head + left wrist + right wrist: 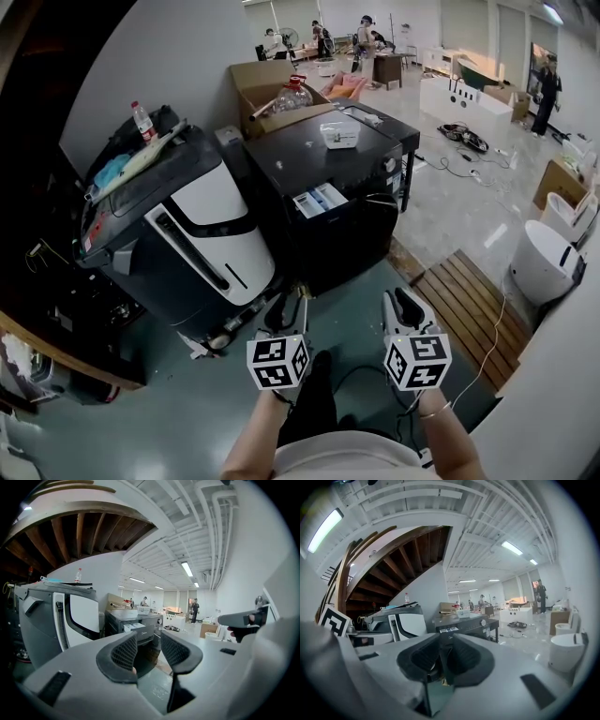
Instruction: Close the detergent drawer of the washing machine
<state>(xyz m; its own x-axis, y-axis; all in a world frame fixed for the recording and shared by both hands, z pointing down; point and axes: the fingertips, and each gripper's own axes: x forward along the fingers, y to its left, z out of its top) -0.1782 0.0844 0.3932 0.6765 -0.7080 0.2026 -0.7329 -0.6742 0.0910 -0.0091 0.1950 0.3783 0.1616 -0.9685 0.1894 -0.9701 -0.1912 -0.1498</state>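
Observation:
The dark washing machine point(349, 178) stands a little ahead of me on the green floor. Its detergent drawer point(319, 200) is pulled out of the front top edge, showing white and blue compartments. My left gripper point(287, 307) hovers short of the machine's lower front, open with nothing between its pads. My right gripper point(401, 306) hangs to the right of it, apart from the machine. In the left gripper view the gripper point(149, 645) points at the machine point(140, 620) and drawer point(134, 626). In the right gripper view the gripper point(446, 654) looks shut and empty, with the drawer point(449, 629) beyond.
A tilted black-and-white appliance point(202, 234) leans just left of the machine, with a bottle point(142, 120) on top. An open cardboard box point(274, 89) sits behind. A slatted wooden platform point(469, 302) and a white round tub point(546, 261) lie to the right. People stand far back.

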